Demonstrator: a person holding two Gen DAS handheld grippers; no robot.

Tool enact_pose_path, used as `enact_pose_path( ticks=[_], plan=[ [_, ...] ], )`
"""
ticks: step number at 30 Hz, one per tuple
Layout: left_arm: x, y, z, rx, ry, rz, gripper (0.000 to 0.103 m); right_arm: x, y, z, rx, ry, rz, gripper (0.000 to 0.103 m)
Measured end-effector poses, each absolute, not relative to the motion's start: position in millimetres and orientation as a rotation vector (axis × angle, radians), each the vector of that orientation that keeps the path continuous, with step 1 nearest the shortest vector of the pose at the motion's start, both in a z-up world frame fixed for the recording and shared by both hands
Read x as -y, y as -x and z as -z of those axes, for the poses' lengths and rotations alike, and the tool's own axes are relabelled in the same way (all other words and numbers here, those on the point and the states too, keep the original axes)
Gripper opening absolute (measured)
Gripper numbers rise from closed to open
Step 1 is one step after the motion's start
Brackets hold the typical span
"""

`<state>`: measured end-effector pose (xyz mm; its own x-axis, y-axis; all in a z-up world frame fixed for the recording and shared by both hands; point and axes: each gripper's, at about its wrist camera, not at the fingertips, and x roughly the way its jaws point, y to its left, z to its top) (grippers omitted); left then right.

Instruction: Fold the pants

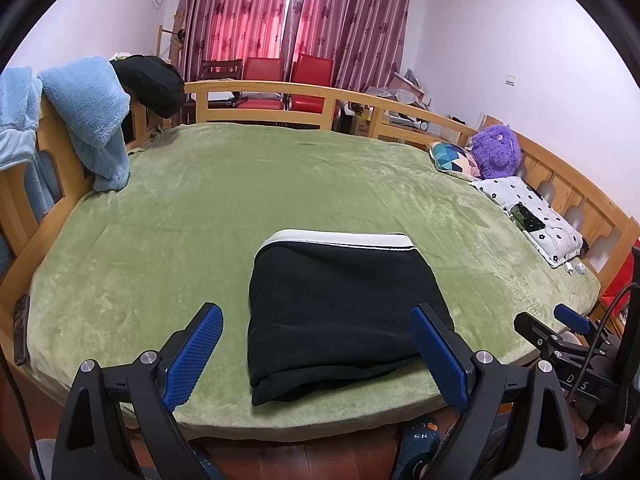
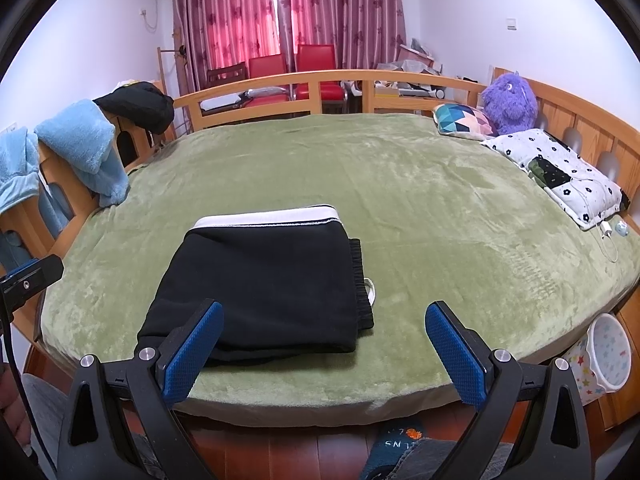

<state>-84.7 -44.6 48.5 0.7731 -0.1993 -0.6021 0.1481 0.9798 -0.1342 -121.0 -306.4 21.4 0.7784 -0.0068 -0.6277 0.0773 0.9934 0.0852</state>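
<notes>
The black pants point(image 1: 340, 312) lie folded into a neat block on the green blanket point(image 1: 200, 208), close to the near edge of the bed. A white waistband point(image 1: 340, 240) runs along the far side of the block.

The left gripper point(image 1: 316, 344) has its two blue fingers point(image 1: 192, 356) wide apart. It holds nothing. From its camera the pants sit right between the fingers and a bit past the tips, not touching them.

The right gripper point(image 2: 324, 344) is wide apart too, and holds nothing. In its view the pants point(image 2: 264, 288) sit more to the left, with the near left corner behind the left blue finger point(image 2: 192, 352). The right finger has only blanket in front of it.

A purple plush toy point(image 1: 496, 152) and a flower pillow point(image 1: 528, 216) sit far off by the wooden headboard.
</notes>
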Motion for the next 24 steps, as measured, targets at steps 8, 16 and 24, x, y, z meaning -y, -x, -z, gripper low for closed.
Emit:
enact_pose_path(
  ticks=[8,16,24],
  plan=[
    [44,84,-47,-0.664,0.08,0.191,0.095,310,121,-23,-0.678,-0.109,0.051,0.1],
    [45,89,-48,-0.657,0.088,0.196,0.095,307,120,-27,-0.674,-0.094,0.055,0.1],
    [44,88,-49,-0.653,0.086,0.2,0.095,302,120,-33,-0.663,-0.092,0.056,0.1]
  ],
)
